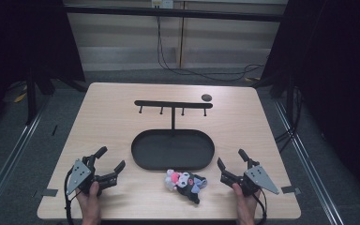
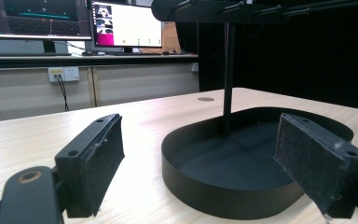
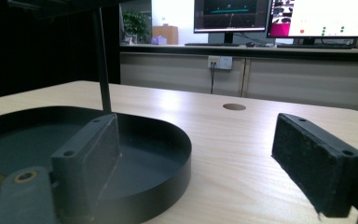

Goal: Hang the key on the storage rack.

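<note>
Pale wood table fills the high view, with dark curtains to both sides and a cable trailing over the grey floor behind. On it stand one black oval tray with one T-shaped hook rack rising from its far edge, four pegs hanging from the bar. One small dark disc sits just past the rack's right end. One cluster of plush toys lies just in front of the tray, between the two grippers and apart from both. The left gripper is held low near the front left, jaws spread wide with nothing between them; the right gripper mirrors it at the front right, equally wide and touching nothing. Left gripper view: both pads stand far apart and bare, the tray and rack post beyond them, two monitors behind. Right gripper view: jaws as wide as they go, bare, framing the tray and the disc.
</note>
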`<state>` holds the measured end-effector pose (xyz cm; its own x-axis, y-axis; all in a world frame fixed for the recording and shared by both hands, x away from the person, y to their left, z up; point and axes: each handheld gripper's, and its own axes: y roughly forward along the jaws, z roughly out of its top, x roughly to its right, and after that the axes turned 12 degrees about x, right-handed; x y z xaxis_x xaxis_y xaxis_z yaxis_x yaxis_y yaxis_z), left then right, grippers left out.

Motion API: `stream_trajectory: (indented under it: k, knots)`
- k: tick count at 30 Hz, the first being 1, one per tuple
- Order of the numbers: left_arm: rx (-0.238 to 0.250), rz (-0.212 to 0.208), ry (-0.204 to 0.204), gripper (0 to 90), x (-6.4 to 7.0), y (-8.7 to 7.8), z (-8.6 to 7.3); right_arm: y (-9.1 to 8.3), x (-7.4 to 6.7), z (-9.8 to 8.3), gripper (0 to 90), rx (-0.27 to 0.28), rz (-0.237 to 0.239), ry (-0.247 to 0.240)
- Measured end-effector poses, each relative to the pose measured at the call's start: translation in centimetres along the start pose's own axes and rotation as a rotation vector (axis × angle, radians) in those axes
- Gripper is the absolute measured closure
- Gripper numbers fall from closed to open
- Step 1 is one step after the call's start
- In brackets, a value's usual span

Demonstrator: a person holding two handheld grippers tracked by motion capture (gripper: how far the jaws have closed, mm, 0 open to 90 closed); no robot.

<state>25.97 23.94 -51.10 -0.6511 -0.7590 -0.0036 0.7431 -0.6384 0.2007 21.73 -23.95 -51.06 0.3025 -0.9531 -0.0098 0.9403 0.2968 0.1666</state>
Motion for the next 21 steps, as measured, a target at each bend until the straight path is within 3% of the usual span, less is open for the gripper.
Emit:
stream_trajectory:
  k: [10,13,21]
  knots:
    - [0.000,0.008,-0.011,15.2,0.09,0.02,-0.02,0.09,-0.09,0.01,13.5,-0.009,-0.006,-0.003]
    - [-0.003,0.007,-0.006,15.2,0.07,0.00,-0.01,-0.06,-0.27,0.06,13.2,-0.011,0.015,-0.019]
    - [-0.005,0.026,-0.005,15.2,0.08,0.02,-0.01,0.34,-0.24,0.18,17.1,-0.071,0.015,-0.005]
